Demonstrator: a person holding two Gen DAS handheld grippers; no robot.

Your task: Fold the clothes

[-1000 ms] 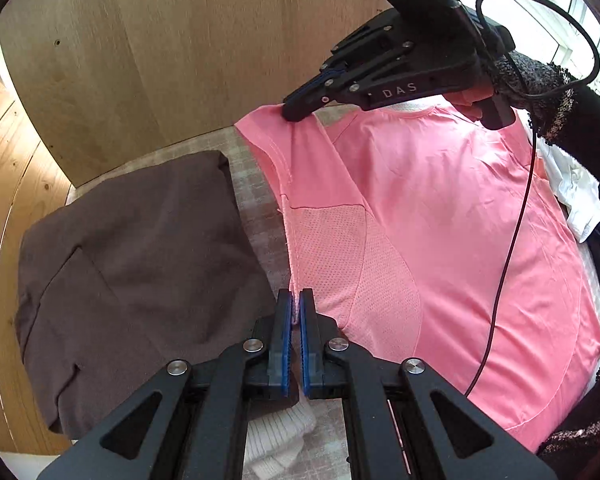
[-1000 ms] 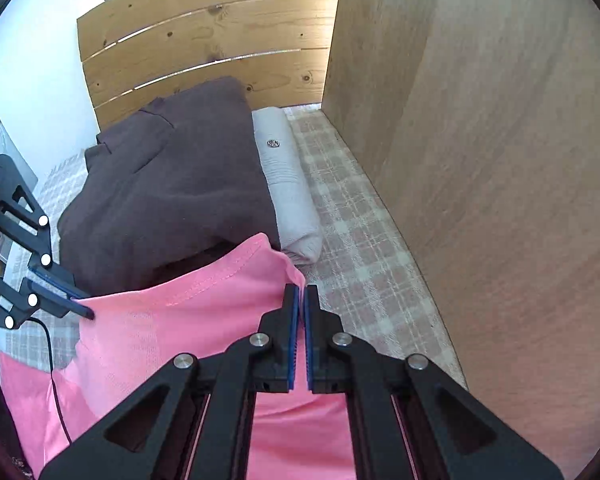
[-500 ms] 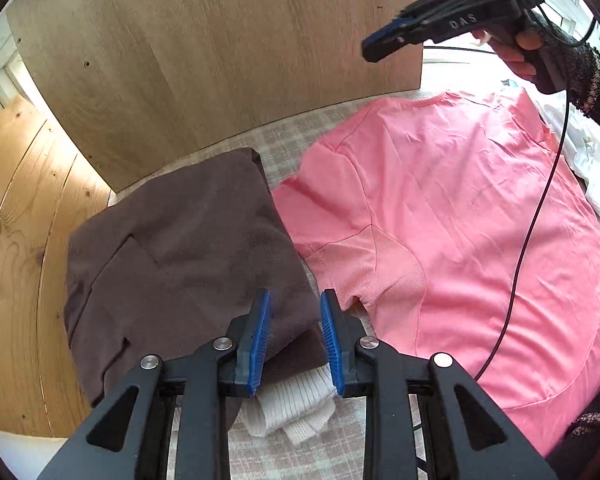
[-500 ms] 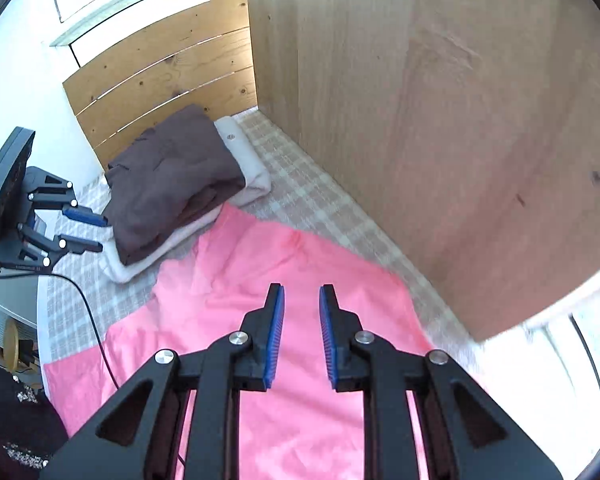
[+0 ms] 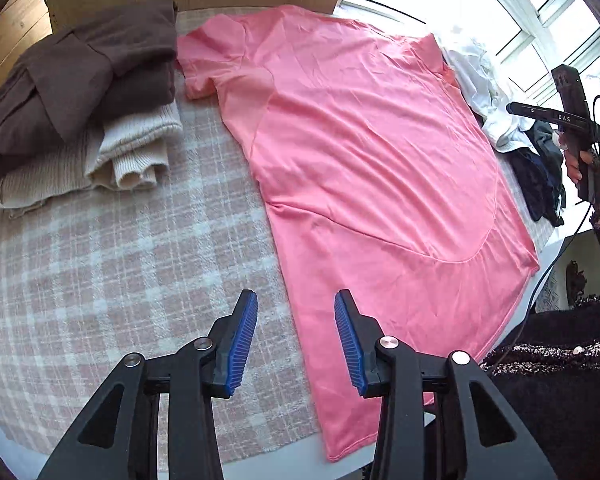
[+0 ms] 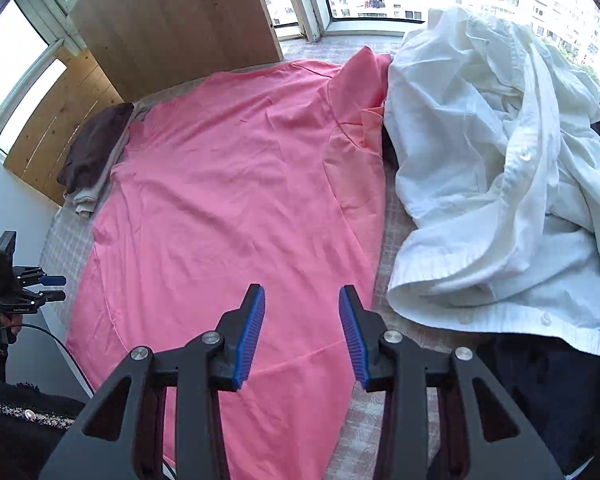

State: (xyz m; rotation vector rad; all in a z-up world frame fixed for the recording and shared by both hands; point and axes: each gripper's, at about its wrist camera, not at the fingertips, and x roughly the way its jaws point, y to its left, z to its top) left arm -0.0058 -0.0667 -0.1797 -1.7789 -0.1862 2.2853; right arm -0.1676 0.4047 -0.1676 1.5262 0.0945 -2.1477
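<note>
A pink T-shirt (image 5: 372, 152) lies spread flat on the checked cloth (image 5: 120, 264), its hem toward me and its sleeves at the far end. My left gripper (image 5: 296, 336) hangs open above the shirt's lower left edge, holding nothing. In the right wrist view the same pink T-shirt (image 6: 228, 200) fills the middle. My right gripper (image 6: 302, 336) is open above its lower right side, near the shirt's right edge. The right gripper (image 5: 572, 120) also shows far right in the left wrist view, held by a hand, and the left gripper (image 6: 52, 288) shows at left in the right wrist view.
A folded brown garment (image 5: 84, 68) sits on a folded cream knit (image 5: 132, 152) at the far left. A crumpled white shirt (image 6: 500, 168) and dark clothes (image 5: 540, 176) lie right of the pink shirt. A wooden panel (image 6: 172, 20) stands behind; windows beyond.
Both grippers let go of the pink shirt's sleeve, opened wide and drew back toward the hem end. The shirt now lies flat and spread.
</note>
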